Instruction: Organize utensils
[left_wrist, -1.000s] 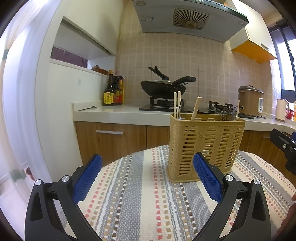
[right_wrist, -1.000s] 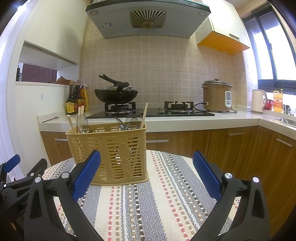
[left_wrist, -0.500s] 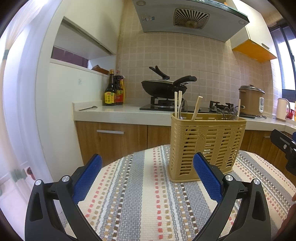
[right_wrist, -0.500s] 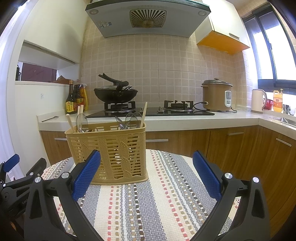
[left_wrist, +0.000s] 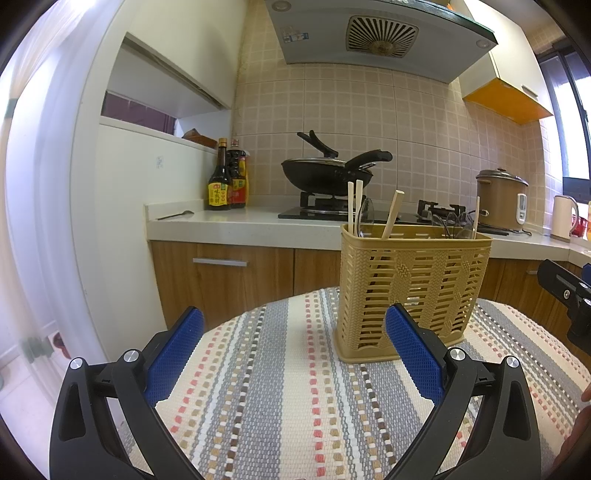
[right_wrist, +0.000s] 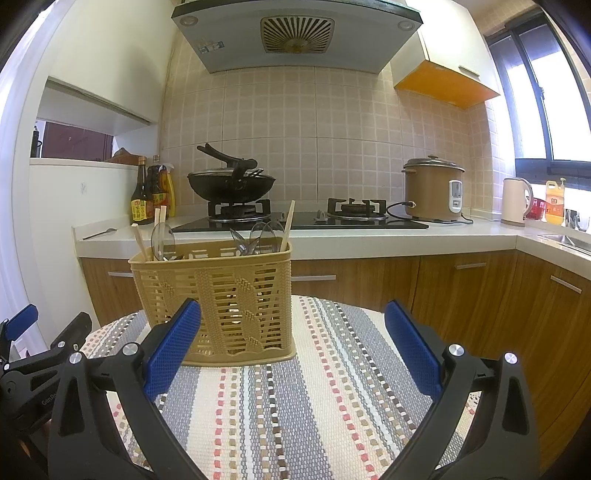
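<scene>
A tan plastic utensil basket (left_wrist: 410, 291) stands upright on a round table with a striped woven cloth (left_wrist: 280, 398). It holds wooden chopsticks (left_wrist: 354, 210) and clear plastic spoons (right_wrist: 162, 242). My left gripper (left_wrist: 293, 354) is open and empty, low over the cloth, with the basket just beyond its right finger. My right gripper (right_wrist: 293, 352) is open and empty; the basket (right_wrist: 218, 295) stands behind its left finger. The left gripper also shows at the left edge of the right wrist view (right_wrist: 33, 354).
Behind the table runs a kitchen counter (left_wrist: 240, 225) with sauce bottles (left_wrist: 225, 182), a black wok (left_wrist: 325, 171) on the stove, a rice cooker (right_wrist: 434, 192) and a kettle (right_wrist: 515, 201). A lone spoon (left_wrist: 175, 215) lies on the counter's left end.
Both views have shifted very slightly; the basket sits a touch further right in the left view. Both grippers stay open and empty.
</scene>
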